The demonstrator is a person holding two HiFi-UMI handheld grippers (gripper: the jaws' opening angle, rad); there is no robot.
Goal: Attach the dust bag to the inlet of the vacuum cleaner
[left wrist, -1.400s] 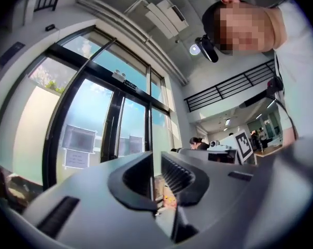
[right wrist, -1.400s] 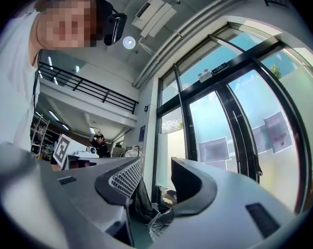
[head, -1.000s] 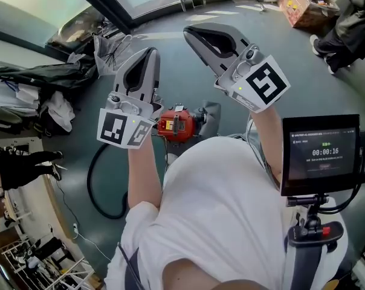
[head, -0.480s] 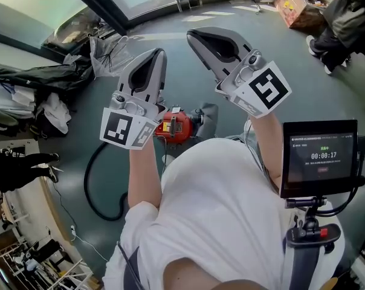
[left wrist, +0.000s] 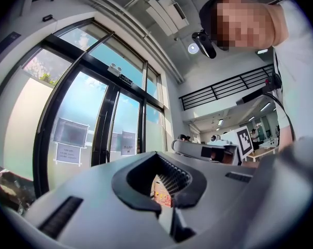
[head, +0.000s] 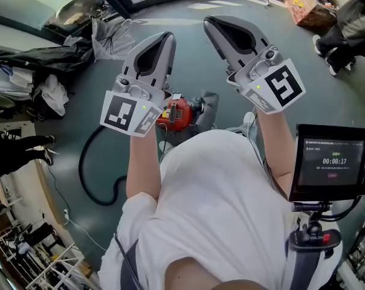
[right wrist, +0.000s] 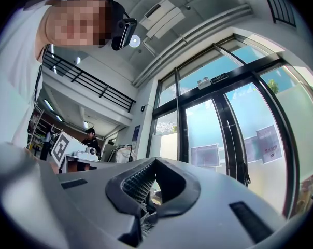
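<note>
In the head view the red vacuum cleaner (head: 177, 114) lies on the grey floor just past the person's chest, its black hose (head: 89, 177) curling off to the left. A grey piece (head: 208, 109) lies against its right side; I cannot tell whether it is the dust bag. Both grippers are held up in the air above the vacuum, touching nothing. My left gripper (head: 166, 37) (left wrist: 156, 153) is shut and empty. My right gripper (head: 211, 22) (right wrist: 155, 160) is also shut and empty. Both gripper views face tall glass doors, and neither shows the vacuum.
Dark clothes and bags (head: 31, 77) and a clear plastic bag (head: 109, 38) lie on the floor at the left. A cardboard box (head: 308, 6) and another person's legs (head: 352, 35) are at the upper right. A monitor with a timer (head: 331, 162) hangs at the right.
Both grippers, whose jaws stood apart earlier, have closed tip to tip. Both have drifted slightly up and to the right in the head view.
</note>
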